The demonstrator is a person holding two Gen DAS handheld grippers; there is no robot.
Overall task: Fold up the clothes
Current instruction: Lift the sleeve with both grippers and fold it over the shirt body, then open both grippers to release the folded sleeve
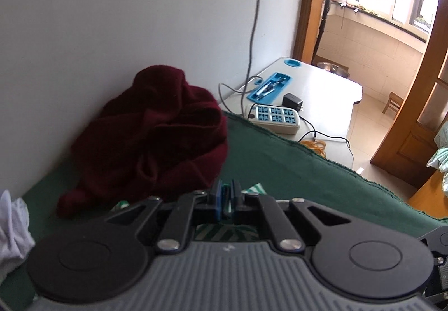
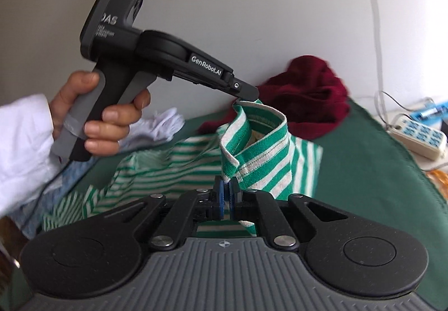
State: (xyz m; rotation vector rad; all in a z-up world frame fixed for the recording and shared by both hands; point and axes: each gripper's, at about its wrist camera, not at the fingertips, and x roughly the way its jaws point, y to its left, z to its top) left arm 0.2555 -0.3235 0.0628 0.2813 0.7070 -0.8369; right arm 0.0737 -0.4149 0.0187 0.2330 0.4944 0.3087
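Note:
A green and white striped garment (image 2: 260,154) hangs lifted above the dark green table cover (image 2: 378,171). My left gripper (image 2: 247,94), held by a hand (image 2: 112,115), is shut on its upper hem. My right gripper (image 2: 226,187) is shut on a lower edge of the same garment. The rest of the striped cloth trails down to the left onto the cover. In the left wrist view my left gripper (image 1: 226,193) is shut on a thin bit of striped fabric (image 1: 254,189), mostly hidden below the fingers.
A crumpled maroon garment (image 1: 156,140) lies against the white wall. White cloth (image 1: 12,227) sits at the left. Past the cover's edge stands a white desk (image 1: 322,92) with a power strip (image 1: 275,117), a blue tray (image 1: 270,85) and cables. A wooden doorway (image 1: 411,103) is at the right.

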